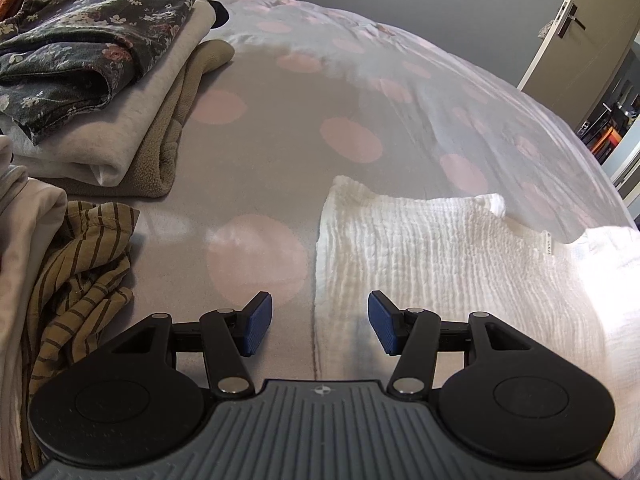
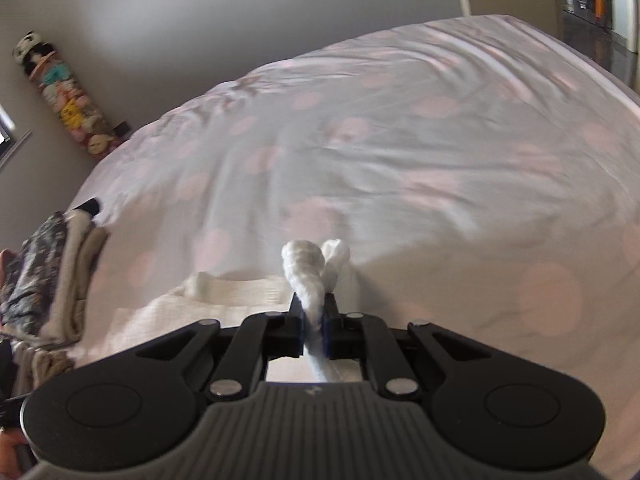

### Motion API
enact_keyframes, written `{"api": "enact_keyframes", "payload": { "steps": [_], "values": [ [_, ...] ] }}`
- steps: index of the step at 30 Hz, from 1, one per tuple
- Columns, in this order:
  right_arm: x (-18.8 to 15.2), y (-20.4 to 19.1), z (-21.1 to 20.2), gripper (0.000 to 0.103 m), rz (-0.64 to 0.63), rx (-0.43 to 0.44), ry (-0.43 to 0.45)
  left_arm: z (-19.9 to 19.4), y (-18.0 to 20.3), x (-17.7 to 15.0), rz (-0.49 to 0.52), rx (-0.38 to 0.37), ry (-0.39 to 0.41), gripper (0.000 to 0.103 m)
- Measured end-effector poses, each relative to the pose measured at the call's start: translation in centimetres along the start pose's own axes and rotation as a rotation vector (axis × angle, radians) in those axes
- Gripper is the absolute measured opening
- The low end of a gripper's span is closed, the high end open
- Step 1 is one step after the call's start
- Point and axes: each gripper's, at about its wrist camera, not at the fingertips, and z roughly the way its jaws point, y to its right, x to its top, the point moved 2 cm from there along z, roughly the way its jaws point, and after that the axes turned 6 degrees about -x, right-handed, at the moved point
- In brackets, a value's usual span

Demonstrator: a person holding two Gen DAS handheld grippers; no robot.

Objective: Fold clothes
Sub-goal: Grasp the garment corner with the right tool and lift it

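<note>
The white crinkled garment (image 1: 432, 248) lies partly flat on the polka-dot bed (image 1: 280, 92). The right gripper (image 2: 314, 320) is clenched on a bunched edge of it, lifted; the left gripper (image 1: 320, 322) hovers released over its near edge. A folded stack (image 1: 100, 80) suggests several pieces done; the striped garment (image 1: 80, 272) looks unfolded.

Grey wall (image 2: 200, 20), beige door (image 1: 576, 36), pink-dotted bedspread (image 1: 280, 120)
</note>
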Motion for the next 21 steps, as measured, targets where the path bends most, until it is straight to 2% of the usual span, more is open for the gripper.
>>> {"api": "enact_keyframes", "payload": {
  "steps": [6, 10, 16, 21],
  "values": [
    [-0.1, -8.8, -0.3, 0.009, -0.116, 0.054, 0.005, -0.8, -0.5, 0.2, -0.030, -0.035, 0.021, 0.051],
    [-0.6, -13.7, 0.4, 0.009, -0.160, 0.057, -0.004, -1.0, -1.1, 0.3, -0.053, -0.051, 0.026, 0.051],
    [-1.1, -19.5, 2.6, 0.009, -0.135, 0.142, -0.033, -1.0, -1.7, 0.4, -0.070, -0.076, 0.029, 0.051],
    [-2.4, -24.1, 6.0, 0.008, -0.130, 0.199, -0.077, -0.9, -2.3, 0.5, -0.080, -0.090, 0.030, 0.051]
  ]
}}
